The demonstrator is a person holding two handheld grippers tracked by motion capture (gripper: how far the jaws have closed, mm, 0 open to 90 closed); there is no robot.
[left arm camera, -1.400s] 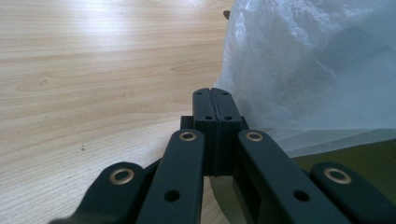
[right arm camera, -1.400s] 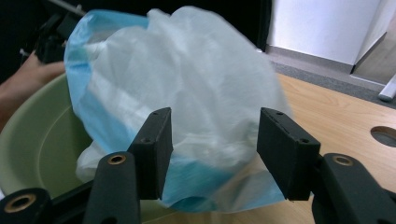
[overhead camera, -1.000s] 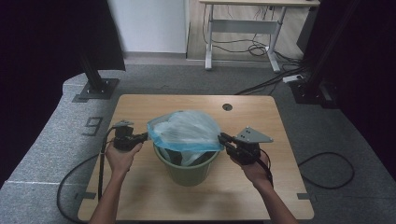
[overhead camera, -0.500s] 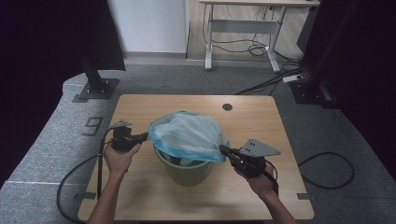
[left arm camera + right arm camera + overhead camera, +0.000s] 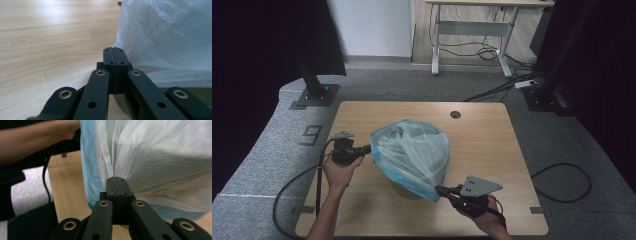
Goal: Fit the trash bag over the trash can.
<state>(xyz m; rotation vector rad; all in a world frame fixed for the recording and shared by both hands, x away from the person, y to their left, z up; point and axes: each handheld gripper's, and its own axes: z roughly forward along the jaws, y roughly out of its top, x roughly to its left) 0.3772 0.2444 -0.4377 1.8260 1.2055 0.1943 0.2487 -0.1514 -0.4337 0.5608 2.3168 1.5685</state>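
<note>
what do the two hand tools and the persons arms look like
Both tools are black. The left tool and right tool each end in two flat black jaws on linked bars with brass-coloured rivets, seen close in the gripper views. Each carries a grey three-cornered plate on top, larger-looking on the right one. A black cable trails from the left tool. The forearms are bare, no sleeves showing.

Two black grippers are being carried: the left gripper [image 5: 368, 148] and right gripper [image 5: 438, 189]. Brass-ringed rivets are being shown on the linkages, a grey three-cornered plate is being borne at twelve o'clock, black cables are being trailed toward six o'clock.
</note>
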